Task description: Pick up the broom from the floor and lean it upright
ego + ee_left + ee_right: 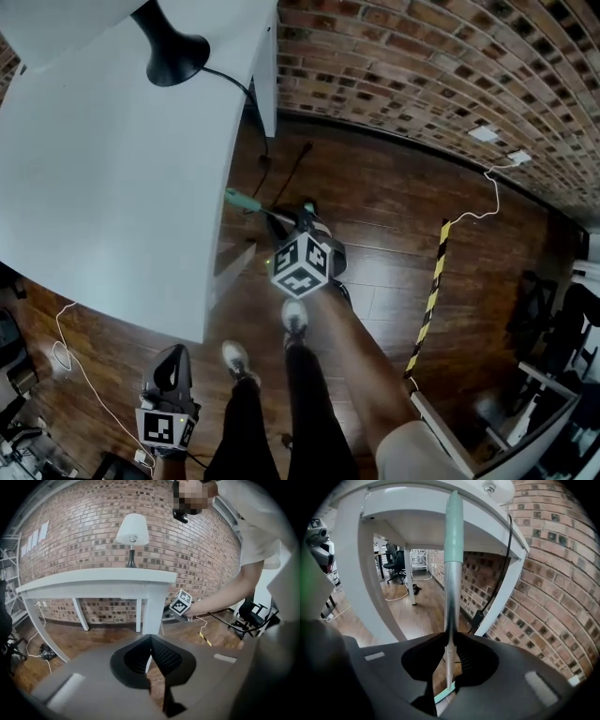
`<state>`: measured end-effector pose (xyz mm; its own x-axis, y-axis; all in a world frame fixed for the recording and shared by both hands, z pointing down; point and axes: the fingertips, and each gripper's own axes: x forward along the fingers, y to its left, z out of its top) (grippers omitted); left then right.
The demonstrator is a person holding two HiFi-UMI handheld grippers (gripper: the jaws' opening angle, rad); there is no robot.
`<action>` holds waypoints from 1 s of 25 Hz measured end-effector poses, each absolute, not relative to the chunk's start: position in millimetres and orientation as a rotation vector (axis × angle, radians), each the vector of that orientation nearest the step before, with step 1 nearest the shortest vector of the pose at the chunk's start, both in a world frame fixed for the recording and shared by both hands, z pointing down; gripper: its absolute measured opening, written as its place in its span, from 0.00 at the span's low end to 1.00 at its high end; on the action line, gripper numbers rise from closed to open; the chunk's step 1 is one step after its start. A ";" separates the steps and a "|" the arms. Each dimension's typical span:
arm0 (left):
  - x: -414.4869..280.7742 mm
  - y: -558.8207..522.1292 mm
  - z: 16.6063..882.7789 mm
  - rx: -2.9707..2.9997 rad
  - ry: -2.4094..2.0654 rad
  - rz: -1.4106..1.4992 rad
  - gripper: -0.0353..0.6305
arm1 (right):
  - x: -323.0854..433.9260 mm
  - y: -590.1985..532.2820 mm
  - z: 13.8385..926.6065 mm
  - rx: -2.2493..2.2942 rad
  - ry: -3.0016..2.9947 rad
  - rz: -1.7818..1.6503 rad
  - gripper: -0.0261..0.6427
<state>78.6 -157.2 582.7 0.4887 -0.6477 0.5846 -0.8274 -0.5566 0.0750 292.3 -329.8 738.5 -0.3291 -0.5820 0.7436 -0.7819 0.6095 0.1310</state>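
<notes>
Dark wooden floor [375,216] meeting a red brick wall [422,66]. White table [112,169], black lamp [173,52] at its wall-side edge. Beside the table's wall-side corner, right gripper [305,225] clamped on the broom [242,200] handle, teal grip pointing toward the table edge. Left gripper [169,370] near the table's front corner, jaws closed, empty.

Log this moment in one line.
right gripper: shut on broom handle | left gripper: shut, empty | broom handle: beside table

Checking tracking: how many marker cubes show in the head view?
2. One cube mid-frame beside the white table; the other at lower left. None seems hidden.
</notes>
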 end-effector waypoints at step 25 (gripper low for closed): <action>86.6 -138.2 593.4 2.357 -1.174 0.658 0.05 | 300.4 -353.6 739.6 1.189 -2.000 0.266 0.30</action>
